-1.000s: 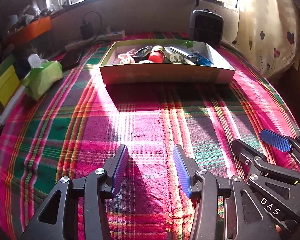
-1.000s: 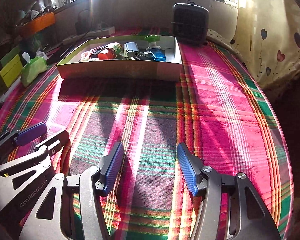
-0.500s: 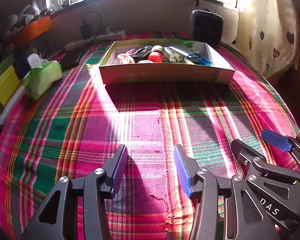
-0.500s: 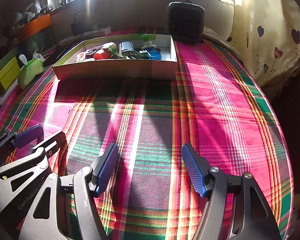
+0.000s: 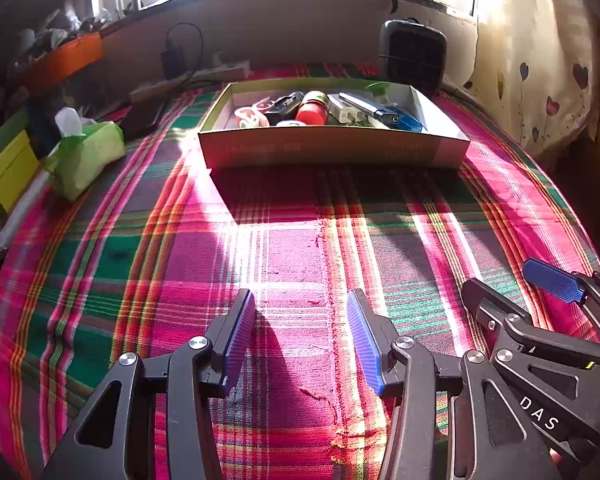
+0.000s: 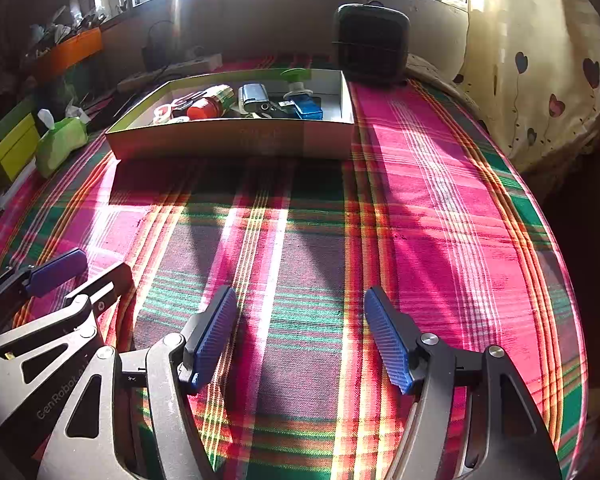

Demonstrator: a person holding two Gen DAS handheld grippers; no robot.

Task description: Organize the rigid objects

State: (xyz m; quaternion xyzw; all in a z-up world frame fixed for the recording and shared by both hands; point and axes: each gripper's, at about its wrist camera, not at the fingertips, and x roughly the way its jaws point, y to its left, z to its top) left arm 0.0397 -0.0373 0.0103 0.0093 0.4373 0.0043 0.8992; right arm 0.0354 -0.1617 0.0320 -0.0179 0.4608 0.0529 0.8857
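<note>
An open cardboard box (image 5: 332,152) (image 6: 228,142) stands at the far middle of the plaid cloth. It holds a red bottle (image 5: 312,110) (image 6: 204,110), a blue case (image 5: 404,118) (image 6: 308,106), a silver item (image 6: 254,96), a white and red roll (image 5: 252,116) and other small things. My left gripper (image 5: 300,304) (image 6: 88,272) hovers open over bare cloth near the front, nothing between its blue pads. Beside it on the right, my right gripper (image 6: 300,300) (image 5: 516,286) also stands open and empty, its jaws spread wider.
A green tissue pack (image 5: 84,152) (image 6: 58,144) lies at the left, with yellow boxes (image 5: 10,168) and an orange tray (image 5: 60,60) beyond. A power strip (image 5: 204,76) and a black heater (image 5: 414,56) stand behind the box. A curtain (image 5: 540,60) hangs at the right edge.
The right gripper's jaws have spread wider. Both hands stay where they were, and nothing on the cloth has moved.
</note>
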